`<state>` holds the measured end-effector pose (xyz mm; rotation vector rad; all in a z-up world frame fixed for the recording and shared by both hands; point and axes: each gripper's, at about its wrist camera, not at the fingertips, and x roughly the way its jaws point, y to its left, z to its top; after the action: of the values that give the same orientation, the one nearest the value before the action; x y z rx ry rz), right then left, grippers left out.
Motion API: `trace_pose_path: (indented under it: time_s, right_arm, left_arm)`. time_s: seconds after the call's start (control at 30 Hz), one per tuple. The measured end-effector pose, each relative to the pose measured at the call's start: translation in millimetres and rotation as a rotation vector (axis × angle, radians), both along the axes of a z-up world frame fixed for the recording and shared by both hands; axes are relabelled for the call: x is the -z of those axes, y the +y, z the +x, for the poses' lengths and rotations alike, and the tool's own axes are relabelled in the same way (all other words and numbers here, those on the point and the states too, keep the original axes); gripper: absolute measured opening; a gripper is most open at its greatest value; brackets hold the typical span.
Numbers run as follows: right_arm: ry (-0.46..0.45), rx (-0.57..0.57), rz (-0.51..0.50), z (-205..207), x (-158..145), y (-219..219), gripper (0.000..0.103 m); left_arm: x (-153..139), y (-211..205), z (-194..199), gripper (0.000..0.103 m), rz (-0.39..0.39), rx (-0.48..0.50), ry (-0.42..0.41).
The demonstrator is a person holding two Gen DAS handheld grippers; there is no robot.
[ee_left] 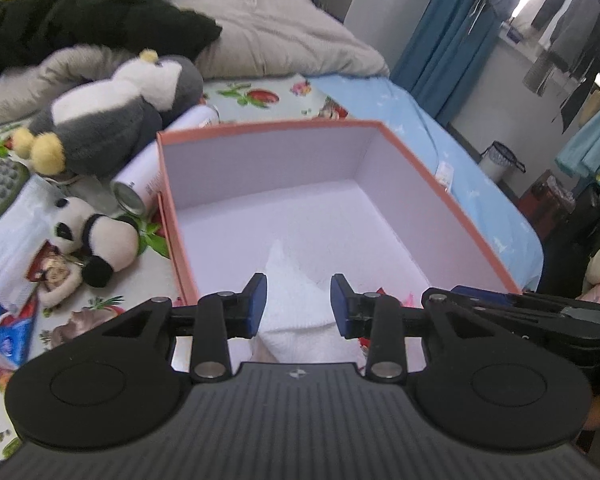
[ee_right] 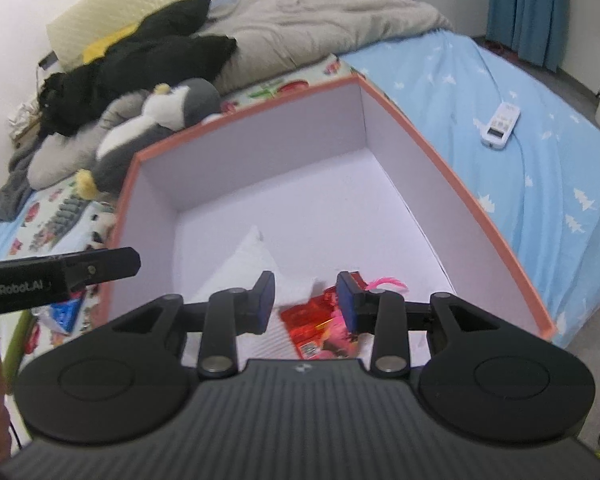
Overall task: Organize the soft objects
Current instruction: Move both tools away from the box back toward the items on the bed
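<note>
"GenRobot.AI" legible on left hand-held gripper (ee_right: 60, 276), frame left. Both spread: left (ee_left: 299, 306) over white towel (ee_left: 296, 300), right hand-held gripper (ee_right: 306, 300) over red packet (ee_right: 312, 320). Upper half of box (ee_right: 440, 168) bare.

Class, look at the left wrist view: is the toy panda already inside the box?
No. The panda lies on the bed outside the box, beside its left wall.

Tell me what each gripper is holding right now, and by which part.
Nothing is held. The left gripper has its jaws apart above the white towel in the box, not pressing it. The right gripper is open over the red packet.
</note>
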<state>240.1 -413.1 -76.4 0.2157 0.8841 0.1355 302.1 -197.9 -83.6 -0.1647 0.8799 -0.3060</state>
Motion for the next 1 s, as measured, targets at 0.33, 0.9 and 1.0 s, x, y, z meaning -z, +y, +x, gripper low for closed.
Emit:
trace_pose_path:
  time_s: [0.33,0.9,1.0]
  right_arm:
    - [-0.119,-0.031,0.006,-67.3,-51.6,24.1,0.038]
    - [-0.258,-0.157,0.033,-160.1,-97.6,89.8,0.038]
    - [-0.266,-0.187,0.034,-169.4,-98.5,99.1,0.038]
  left_arm:
    - [-55.3,31.2,-89.6,0.040,-0.019,-0.039,-0.114]
    - [-90.8,99.4,-216.5,0.040,-0.028,-0.141,-0.227]
    - [-91.6,113.1,-235.2,0.040,-0.030,-0.171,-0.244]
